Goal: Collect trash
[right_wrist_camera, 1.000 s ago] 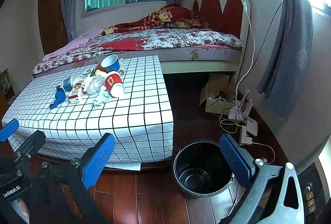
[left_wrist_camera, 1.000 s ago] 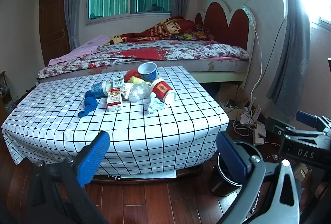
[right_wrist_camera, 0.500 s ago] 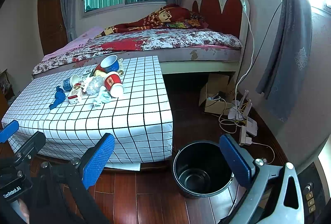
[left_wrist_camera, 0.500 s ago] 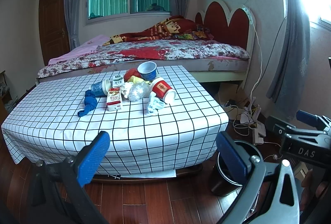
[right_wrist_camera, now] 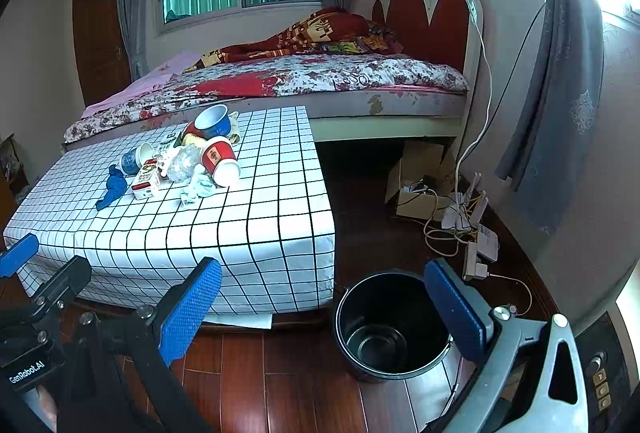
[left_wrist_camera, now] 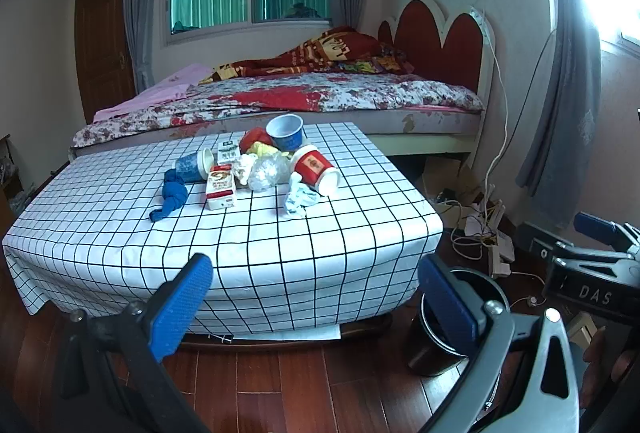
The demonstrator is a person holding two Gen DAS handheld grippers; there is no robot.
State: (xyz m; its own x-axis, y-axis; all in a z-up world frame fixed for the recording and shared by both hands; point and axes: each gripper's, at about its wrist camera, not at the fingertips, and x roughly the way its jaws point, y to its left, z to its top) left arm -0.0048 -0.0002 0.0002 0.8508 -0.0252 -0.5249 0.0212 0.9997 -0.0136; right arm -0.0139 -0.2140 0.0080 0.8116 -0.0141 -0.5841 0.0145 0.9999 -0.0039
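Both grippers are spread wide and hold nothing. Ahead of the left gripper [left_wrist_camera: 312, 303], on the checked table [left_wrist_camera: 260, 253], lies the trash pile [left_wrist_camera: 256, 165]: cups, cartons, crumpled plastic and a blue rag, well apart from its fingertips. The black bin [right_wrist_camera: 390, 329] stands on the floor just ahead of the right gripper [right_wrist_camera: 326, 307], beside the table's corner.

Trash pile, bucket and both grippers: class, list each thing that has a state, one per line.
left gripper: open, holding nothing
right gripper: open, holding nothing
black bucket: upright on floor, empty
red cup: lying on its side
blue bowl: tilted
milk carton: lying flat
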